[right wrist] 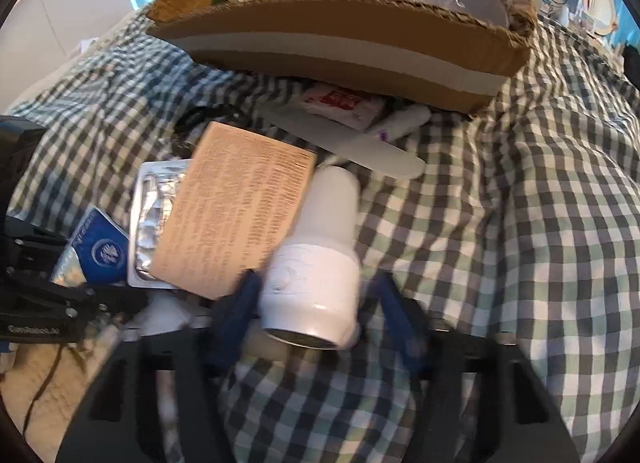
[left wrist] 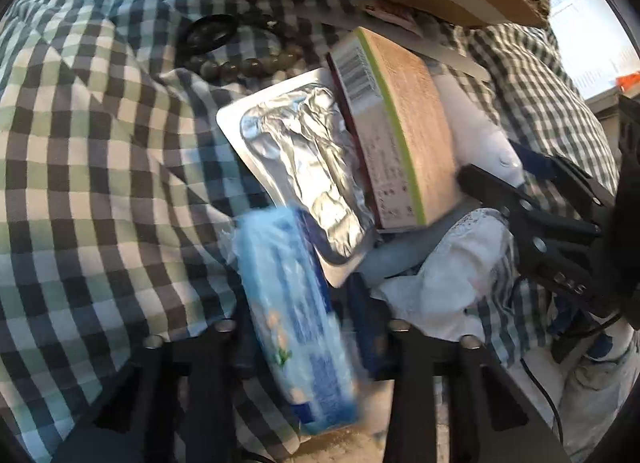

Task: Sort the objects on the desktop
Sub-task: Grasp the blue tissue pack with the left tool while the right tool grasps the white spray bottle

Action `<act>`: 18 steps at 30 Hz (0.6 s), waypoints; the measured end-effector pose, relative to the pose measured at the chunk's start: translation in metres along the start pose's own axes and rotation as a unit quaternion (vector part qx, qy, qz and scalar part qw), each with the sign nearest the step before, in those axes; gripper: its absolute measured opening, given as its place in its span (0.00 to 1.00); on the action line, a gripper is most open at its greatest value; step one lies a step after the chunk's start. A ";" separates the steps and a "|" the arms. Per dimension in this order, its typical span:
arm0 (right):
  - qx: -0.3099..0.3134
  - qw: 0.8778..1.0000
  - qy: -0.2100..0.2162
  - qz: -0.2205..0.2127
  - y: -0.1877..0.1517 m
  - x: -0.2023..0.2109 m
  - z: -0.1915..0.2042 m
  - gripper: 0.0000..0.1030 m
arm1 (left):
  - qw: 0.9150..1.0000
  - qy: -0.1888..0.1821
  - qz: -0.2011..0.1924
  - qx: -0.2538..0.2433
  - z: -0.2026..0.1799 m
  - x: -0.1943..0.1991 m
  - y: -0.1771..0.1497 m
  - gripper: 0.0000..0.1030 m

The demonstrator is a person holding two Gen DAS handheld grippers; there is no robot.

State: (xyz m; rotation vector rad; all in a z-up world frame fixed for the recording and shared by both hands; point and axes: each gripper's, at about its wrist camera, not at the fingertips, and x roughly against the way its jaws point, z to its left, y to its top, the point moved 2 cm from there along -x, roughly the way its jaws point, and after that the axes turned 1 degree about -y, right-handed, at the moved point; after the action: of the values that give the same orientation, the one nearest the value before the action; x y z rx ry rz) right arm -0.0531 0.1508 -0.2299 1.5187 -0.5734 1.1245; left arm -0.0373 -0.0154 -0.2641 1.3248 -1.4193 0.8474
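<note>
A blue plastic tissue pack (left wrist: 288,283) stands on edge between the fingers of my left gripper (left wrist: 302,317), which is shut on it. My right gripper (right wrist: 316,303) is shut on a white bottle (right wrist: 320,231) lying on its side, with its blue fingers (right wrist: 244,299) at the bottle's near end. In the left wrist view the right gripper (left wrist: 510,173) comes in from the right at the bottle (left wrist: 468,123). Both things lie on a checked cloth (right wrist: 520,223), in a pile with a tan box (right wrist: 236,215) and a foil blister pack (left wrist: 304,167).
An open cardboard box (right wrist: 340,43) holding several items stands at the far side. In front of it lie a nail file (right wrist: 348,147), a red-and-white packet (right wrist: 340,103) and a small tube (right wrist: 404,119). A bead bracelet (left wrist: 248,67), a black ring (left wrist: 208,33) and a white lace cloth (left wrist: 452,271) lie nearby.
</note>
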 end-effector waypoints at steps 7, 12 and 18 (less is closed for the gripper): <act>-0.010 1.000 0.001 -0.015 0.006 0.009 -0.002 0.44 | 1.000 0.001 -0.014 -0.011 -0.006 0.009 -0.001 0.19; -0.013 0.999 0.007 -0.031 0.009 0.016 -0.003 0.44 | 0.999 0.003 -0.029 -0.019 -0.011 0.023 0.003 0.19; -0.014 0.997 0.028 -0.066 0.014 0.036 -0.002 0.44 | 0.997 0.016 -0.073 -0.027 -0.009 0.048 0.016 0.19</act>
State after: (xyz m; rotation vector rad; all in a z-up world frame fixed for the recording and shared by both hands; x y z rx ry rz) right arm -0.0503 0.1560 -0.1918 1.4749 -0.4427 1.0508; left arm -0.0474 -0.0186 -0.2141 1.3497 -1.2960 0.7246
